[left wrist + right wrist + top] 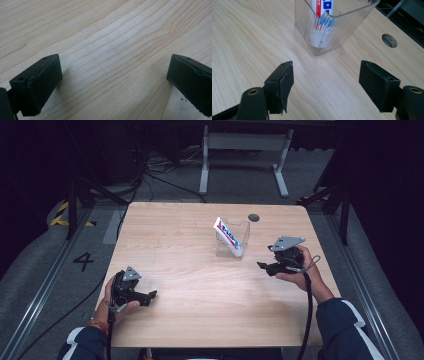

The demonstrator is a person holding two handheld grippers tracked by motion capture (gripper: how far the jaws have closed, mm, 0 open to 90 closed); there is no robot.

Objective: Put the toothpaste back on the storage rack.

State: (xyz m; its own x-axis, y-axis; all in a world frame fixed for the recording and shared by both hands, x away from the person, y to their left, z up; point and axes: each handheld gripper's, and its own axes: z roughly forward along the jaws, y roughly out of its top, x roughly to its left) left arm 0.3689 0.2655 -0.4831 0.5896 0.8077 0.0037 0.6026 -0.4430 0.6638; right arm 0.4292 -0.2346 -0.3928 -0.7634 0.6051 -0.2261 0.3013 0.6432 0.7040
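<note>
**One tube in one clear cup, two grippers apart on a pale wood table**

High view: the table (200, 285) is of light wood with fine grain, and it has one round hole (254, 217) near its far edge. Around it the room is dark. The floor is grey, with black cables on it, a white frame (245, 150) behind the table, and a painted figure "4" (83, 261) at the left. Yellow and black hazard tape (62, 215) lies at the far left. One clear ribbed cup (234, 240) stands at the far middle of the table, and one toothpaste tube (227, 236) leans tilted inside it. The left gripper (150, 296) is held low at the near left, well apart from the cup. The right gripper (264, 266) is held at the right, near the cup but not touching it. Both sleeves are dark blue with white.

Left gripper view: the two black jaws stand wide apart over bare wood grain, with nothing between them.

Right gripper view: its jaws are also spread wide and hold nothing. Beyond them stands the cup (332, 27); the tube (322, 22) inside is white with red and blue print, but the letters cannot be read. The hole (389, 40) is at the far right
</note>
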